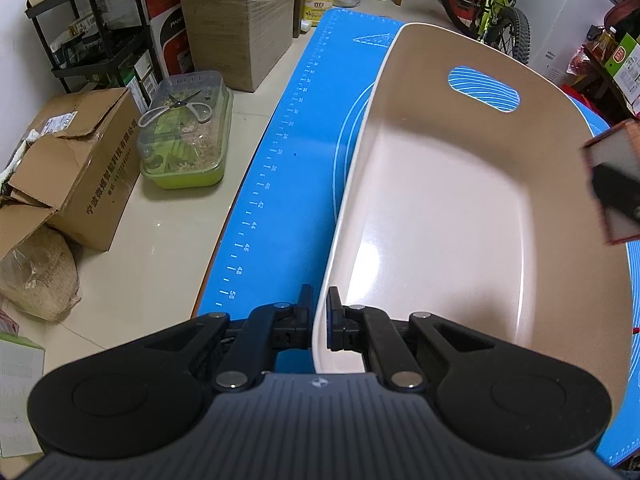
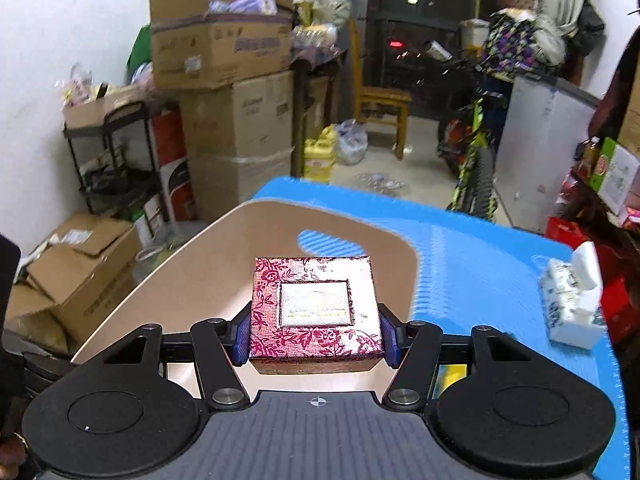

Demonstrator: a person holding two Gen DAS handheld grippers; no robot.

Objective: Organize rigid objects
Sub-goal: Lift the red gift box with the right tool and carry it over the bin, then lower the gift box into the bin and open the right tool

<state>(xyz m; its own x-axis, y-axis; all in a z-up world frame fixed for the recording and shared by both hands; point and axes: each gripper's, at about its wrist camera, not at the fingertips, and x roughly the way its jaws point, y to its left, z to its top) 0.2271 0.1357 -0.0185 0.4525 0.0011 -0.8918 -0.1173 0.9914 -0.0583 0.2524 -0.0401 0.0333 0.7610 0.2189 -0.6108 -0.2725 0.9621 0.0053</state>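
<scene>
We see a blue mat (image 1: 296,184) printed with ruler marks covering the table. On the floor to its left sits a green tray with a clear lid (image 1: 184,136), a pair of scissors (image 1: 180,108) resting on top of the lid. Beside it lies an open cardboard box (image 1: 76,168), and a black shelf rack (image 1: 96,36) stands against the wall. A yellow jug (image 1: 318,2) stands beyond the mat's far end, near a green bicycle (image 1: 496,4). A tissue pack (image 2: 572,300) lies on the mat's right side. A wooden chair (image 2: 380,104) stands farther back.
</scene>
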